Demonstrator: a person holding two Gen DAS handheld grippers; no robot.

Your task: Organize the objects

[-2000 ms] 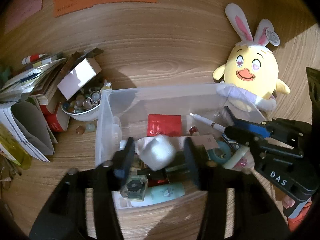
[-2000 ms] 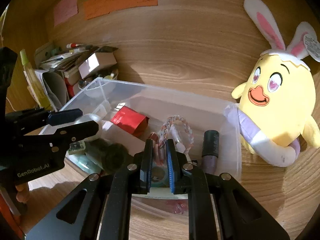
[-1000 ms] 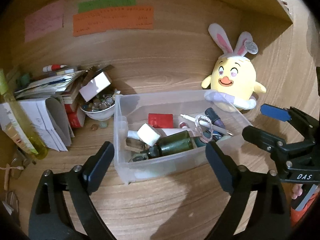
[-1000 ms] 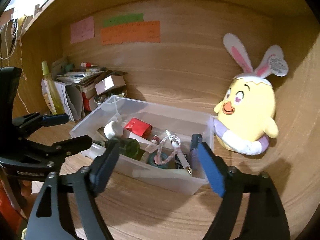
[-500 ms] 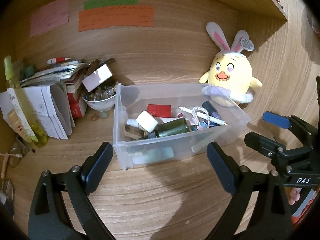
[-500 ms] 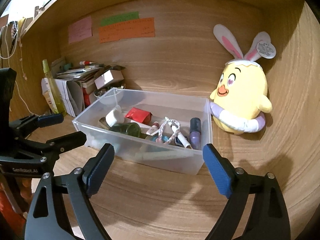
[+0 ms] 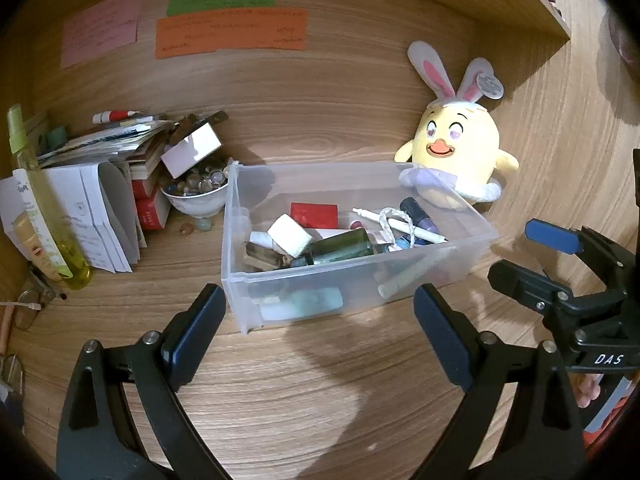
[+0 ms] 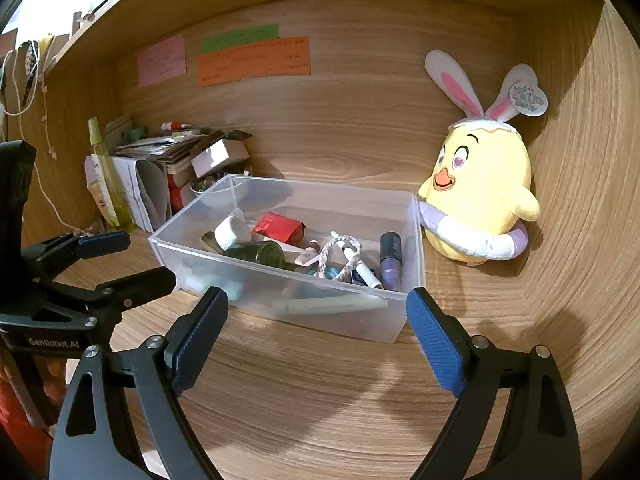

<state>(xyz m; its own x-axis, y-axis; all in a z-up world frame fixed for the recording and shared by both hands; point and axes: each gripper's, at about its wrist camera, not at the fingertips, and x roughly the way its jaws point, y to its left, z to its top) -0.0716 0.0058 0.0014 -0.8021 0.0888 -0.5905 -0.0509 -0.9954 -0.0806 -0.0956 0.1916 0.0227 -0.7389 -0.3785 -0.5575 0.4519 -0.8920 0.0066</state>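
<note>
Here, clear bin (image 8: 280, 312) just beyond both wide, empty jaws, apart.

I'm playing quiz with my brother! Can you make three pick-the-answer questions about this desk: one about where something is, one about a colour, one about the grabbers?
1. Where is the chick toy?
A. inside the clear bin
B. beside the clear bin
C. on the papers

2. What colour is the lowest sticky note?
A. orange
B. blue
C. white

3. How is the right gripper?
A. shut on a pen
B. shut, empty
C. open, empty

Answers: B, it sits against the bin's outer end; A, orange under green; C, pads stand wide apart with nothing between.
</note>
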